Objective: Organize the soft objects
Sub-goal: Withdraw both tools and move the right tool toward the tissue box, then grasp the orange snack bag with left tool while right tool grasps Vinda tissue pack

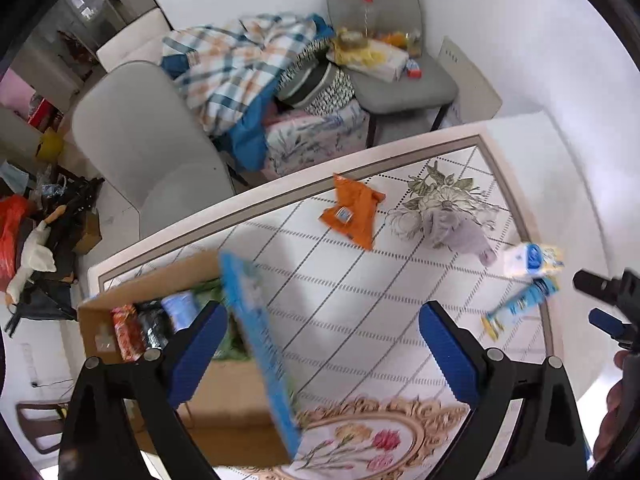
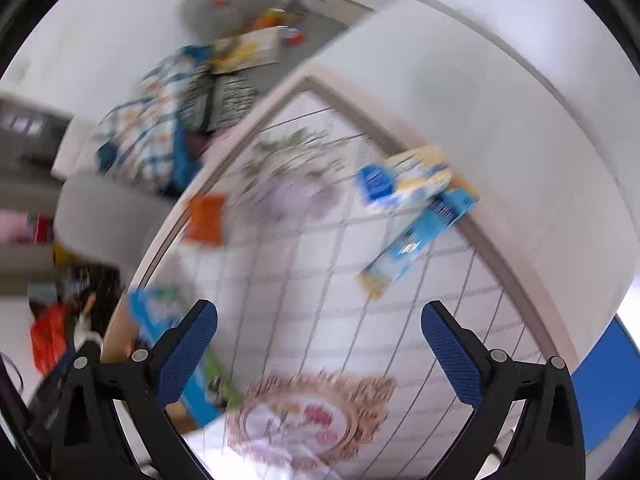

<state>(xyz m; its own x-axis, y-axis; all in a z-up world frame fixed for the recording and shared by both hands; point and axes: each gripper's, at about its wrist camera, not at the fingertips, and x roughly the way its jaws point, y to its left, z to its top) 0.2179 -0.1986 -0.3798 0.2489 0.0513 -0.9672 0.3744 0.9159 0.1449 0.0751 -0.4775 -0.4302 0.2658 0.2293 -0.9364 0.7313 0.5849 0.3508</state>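
- Tiled bench (image 1: 360, 300): cardboard box (image 1: 224, 412) at 8 o'clock; orange pouch (image 1: 354, 210), grey cloth (image 1: 460, 228) loose at 12.
- Left tool (image 1: 320, 344), right tool (image 2: 320, 344): both agape, empty.
- Between picks, we judge; next, grasp the pouch.

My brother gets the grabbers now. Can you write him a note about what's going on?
Left gripper: open, empty, above the table beside the cardboard box.
Right gripper: open, empty, over the table's middle.
Done: the box holds several packets; a blue pack leans at its edge.
Left on the table: orange packet, grey cloth, white-and-blue pack and long blue packet near the far corner.
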